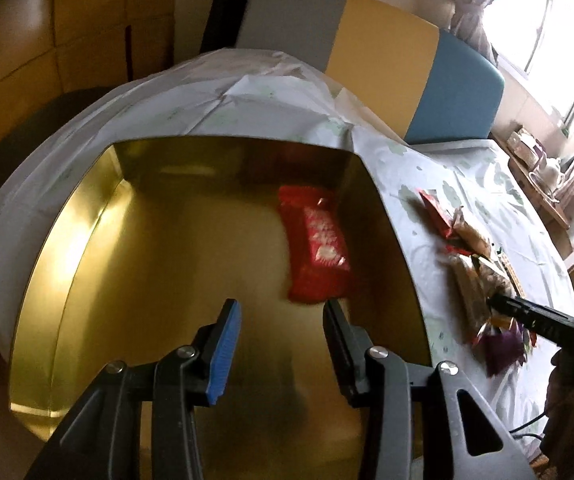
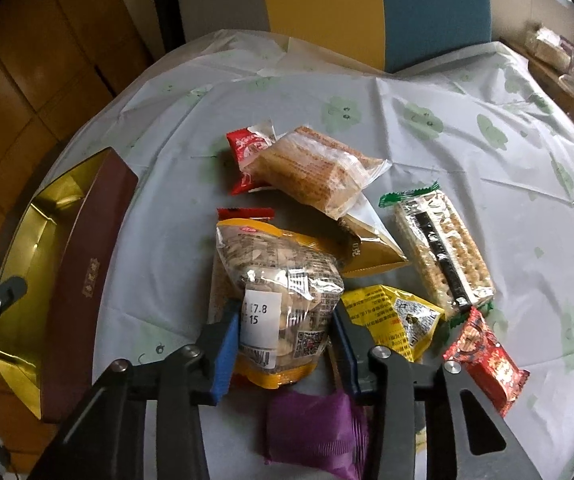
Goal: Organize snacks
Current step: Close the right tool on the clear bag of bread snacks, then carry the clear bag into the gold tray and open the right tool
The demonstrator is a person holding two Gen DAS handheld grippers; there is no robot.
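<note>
Left gripper (image 1: 281,320) gapes, holding nothing, over the glossy gold box (image 1: 87,264); a crinkly red packet (image 1: 315,248) lies at 1 o'clock; right gripper (image 2: 283,322) pinches a clear crackly biscuit bag (image 2: 279,280).

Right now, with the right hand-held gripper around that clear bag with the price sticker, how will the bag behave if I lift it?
The bag is crinkled clear film around loose pieces, so it will probably sag and shift. The glossy film may slip between the fingers of the right hand-held gripper. It looks bulky but likely light.
</note>
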